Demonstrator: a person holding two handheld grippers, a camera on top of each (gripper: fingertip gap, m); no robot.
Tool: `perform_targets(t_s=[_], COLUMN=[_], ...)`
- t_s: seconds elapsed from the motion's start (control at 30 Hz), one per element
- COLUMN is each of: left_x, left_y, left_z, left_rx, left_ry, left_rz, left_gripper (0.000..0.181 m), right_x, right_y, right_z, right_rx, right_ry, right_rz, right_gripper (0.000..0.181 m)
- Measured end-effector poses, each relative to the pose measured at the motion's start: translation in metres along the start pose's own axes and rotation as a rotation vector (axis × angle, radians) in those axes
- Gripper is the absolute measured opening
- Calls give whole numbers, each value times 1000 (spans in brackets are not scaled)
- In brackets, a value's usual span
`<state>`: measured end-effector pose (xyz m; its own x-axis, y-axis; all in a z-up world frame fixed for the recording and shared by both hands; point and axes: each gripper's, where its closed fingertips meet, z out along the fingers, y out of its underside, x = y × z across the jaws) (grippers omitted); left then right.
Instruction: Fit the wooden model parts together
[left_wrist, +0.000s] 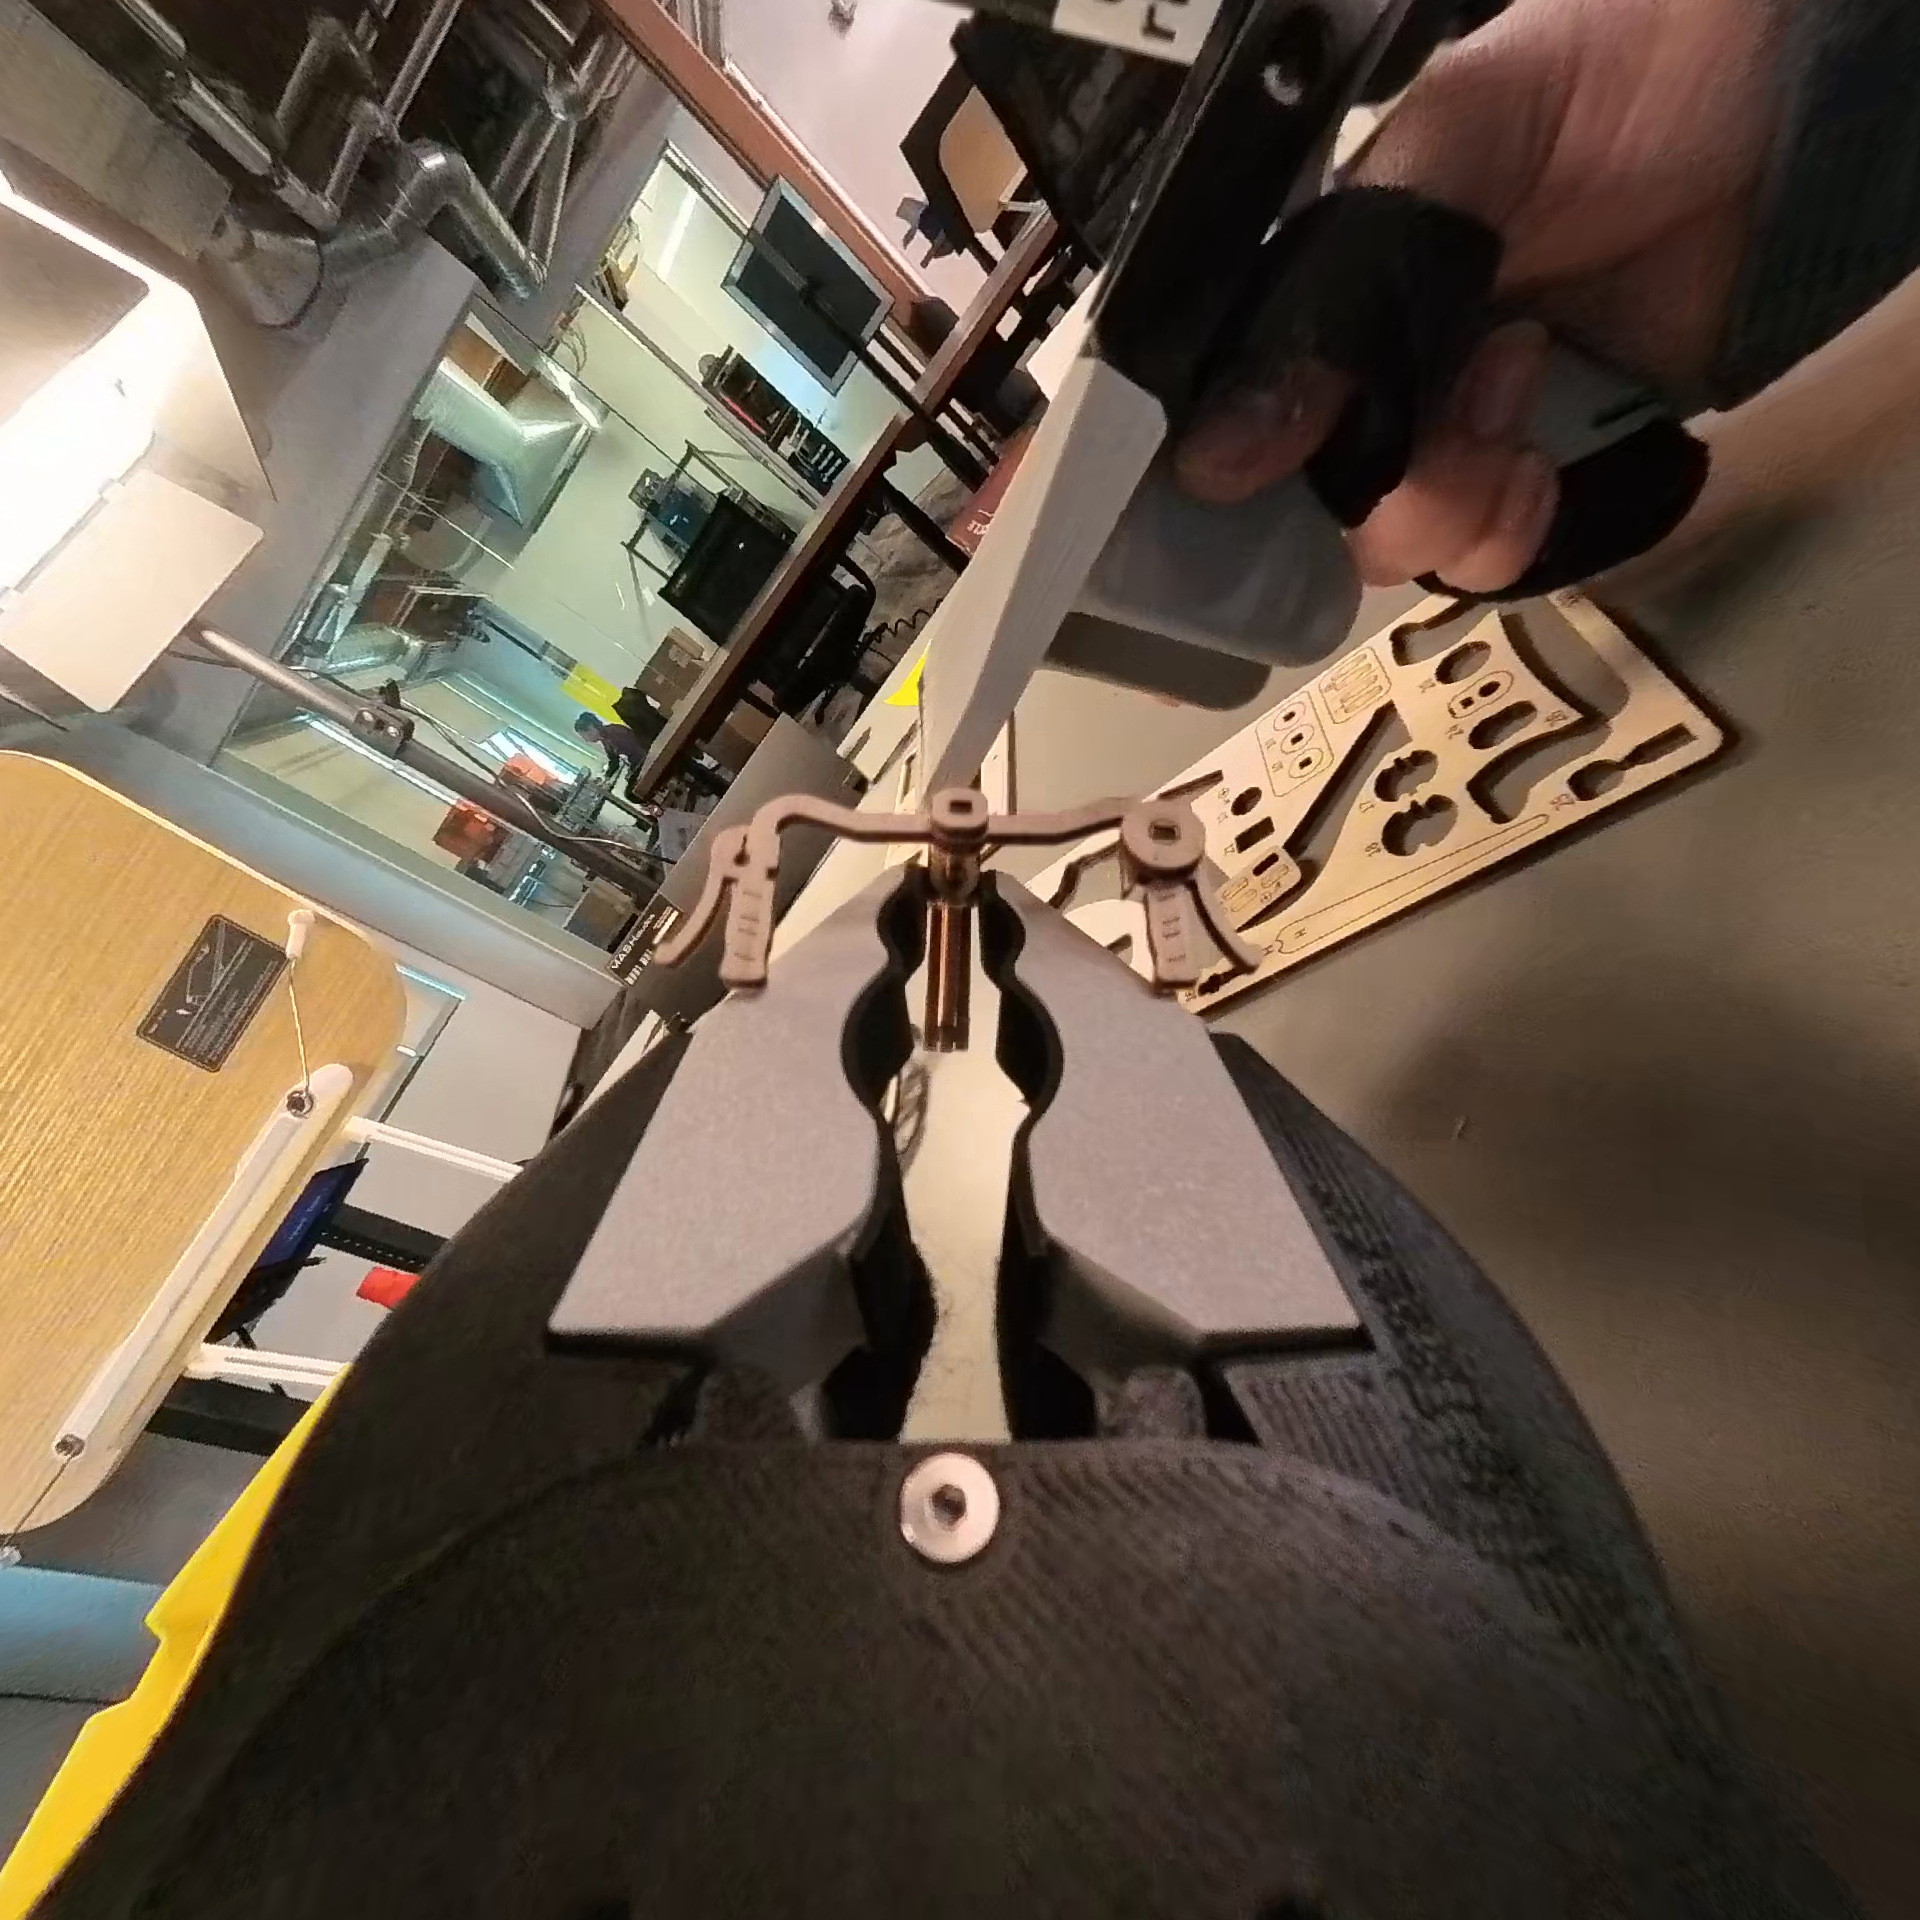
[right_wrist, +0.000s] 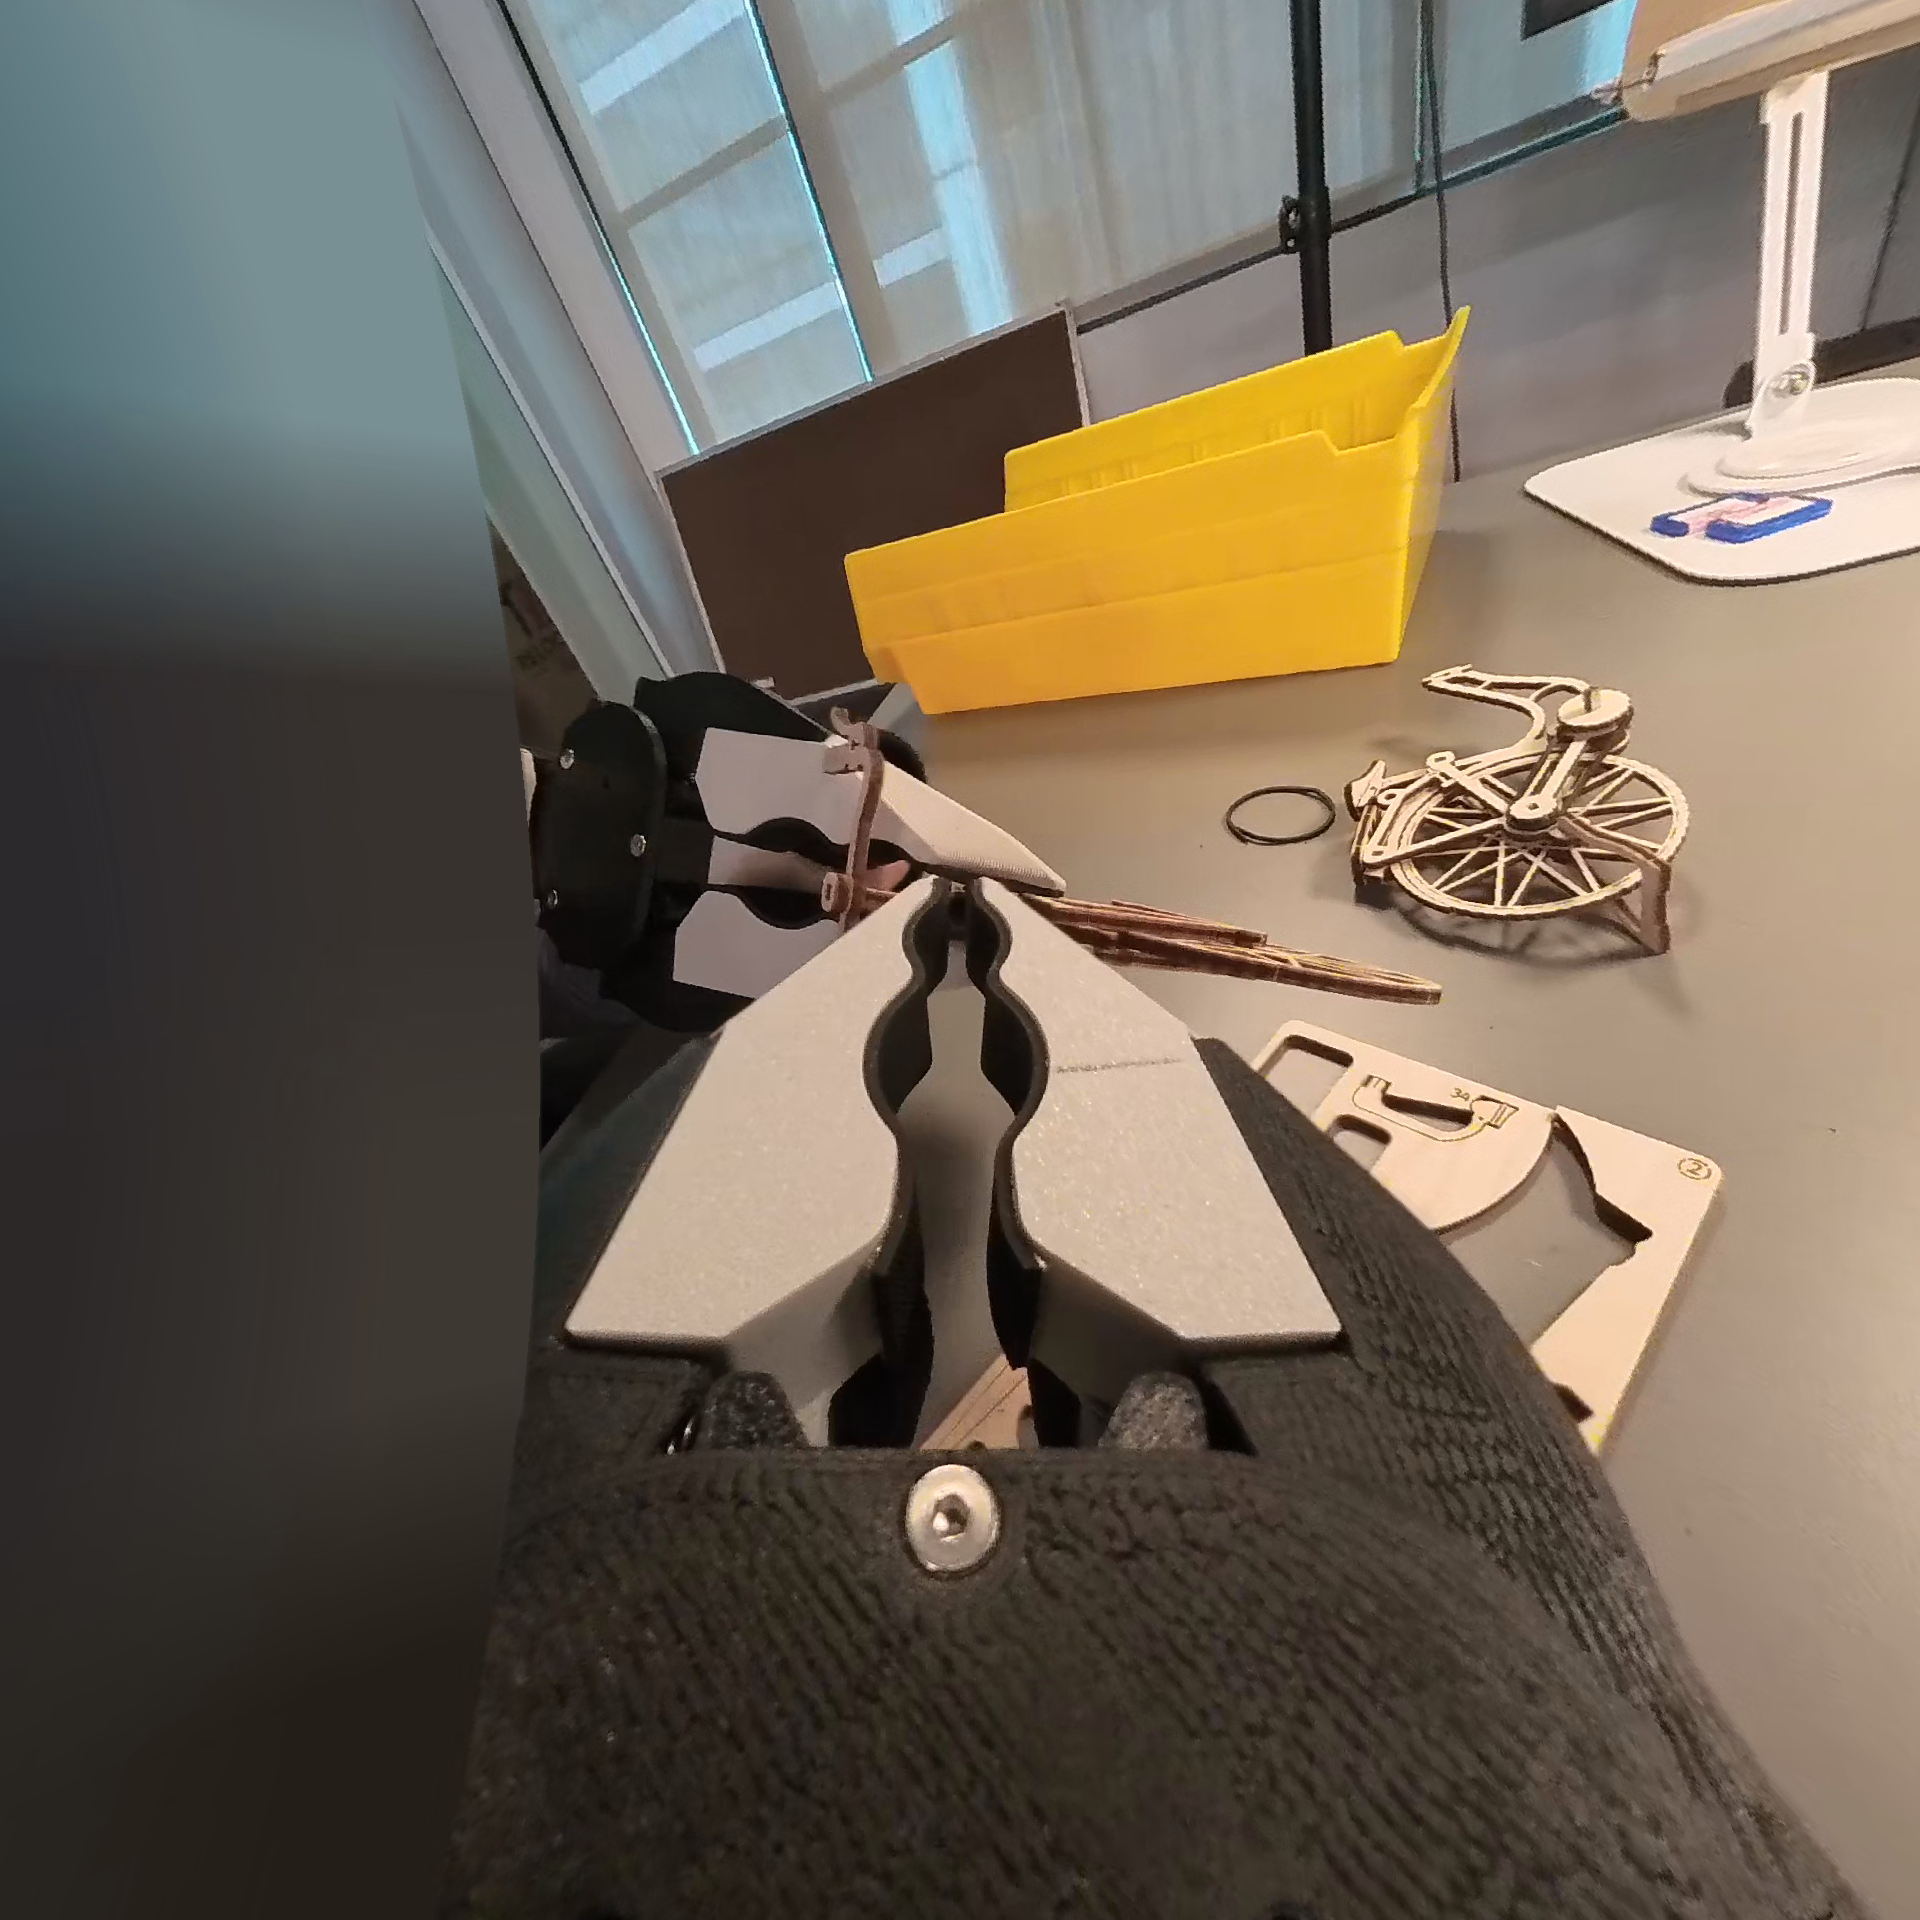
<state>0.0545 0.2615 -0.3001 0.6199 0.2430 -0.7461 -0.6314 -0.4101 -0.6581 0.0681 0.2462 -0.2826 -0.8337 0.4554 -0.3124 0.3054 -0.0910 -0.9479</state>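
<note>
My left gripper (left_wrist: 951, 904) pinches the wooden handlebar part (left_wrist: 951, 831) by its stem, lifted above the table (right_wrist: 1558, 1091), so my right gripper (right_wrist: 956, 899), nearly closed and apparently empty, can meet it.

Yellow bin (right_wrist: 1143, 582) and wooden wheel model (right_wrist: 1507, 831) flank a bare table (right_wrist: 1714, 1039) lane.

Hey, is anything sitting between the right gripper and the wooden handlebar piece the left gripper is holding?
Nothing visible does. The left gripper is shut on the handlebar piece, and the right gripper has its tips right beside it. The bicycle model, rubber ring and yellow bin lie off to the side.
</note>
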Motion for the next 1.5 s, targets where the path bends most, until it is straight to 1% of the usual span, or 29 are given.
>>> perform_targets(t_s=[0.1, 0.23, 0.47, 0.77, 1.03, 1.23, 1.3, 1.4, 1.5], left_x=[0, 0, -1, 0, 0, 1, 1, -1, -3], left_y=[1, 4, 7, 9, 8, 11, 11, 12, 9], left_z=[1, 2, 3, 4, 4, 5, 6, 6, 4], left_rx=[-2, -23, -69, -100, -108, -119, -114, -114, -87], left_ry=[3, -2, -25, -36, -41, -33, -30, -33, -40], left_rz=[-7, -1, 4, 21, 25, 15, 6, -6, -12], left_gripper=[8, 8, 8, 8, 8, 8, 8, 8, 8], right_x=[-1, 0, 5, 7, 8, 11, 11, 11, 14], right_y=[-1, -1, 0, 3, 4, 5, 3, -8, -10], right_z=[0, 1, 3, 4, 6, 7, 5, -2, -6], right_rx=[15, 18, 16, 32, 21, 13, 31, 111, 126], right_ry=[-15, 7, 116, 107, 136, 120, 105, 84, 80], right_rz=[23, 10, -108, -68, -114, -70, -57, -36, -26], right_gripper=[1, 1, 0, 1, 1, 0, 1, 9, 13])
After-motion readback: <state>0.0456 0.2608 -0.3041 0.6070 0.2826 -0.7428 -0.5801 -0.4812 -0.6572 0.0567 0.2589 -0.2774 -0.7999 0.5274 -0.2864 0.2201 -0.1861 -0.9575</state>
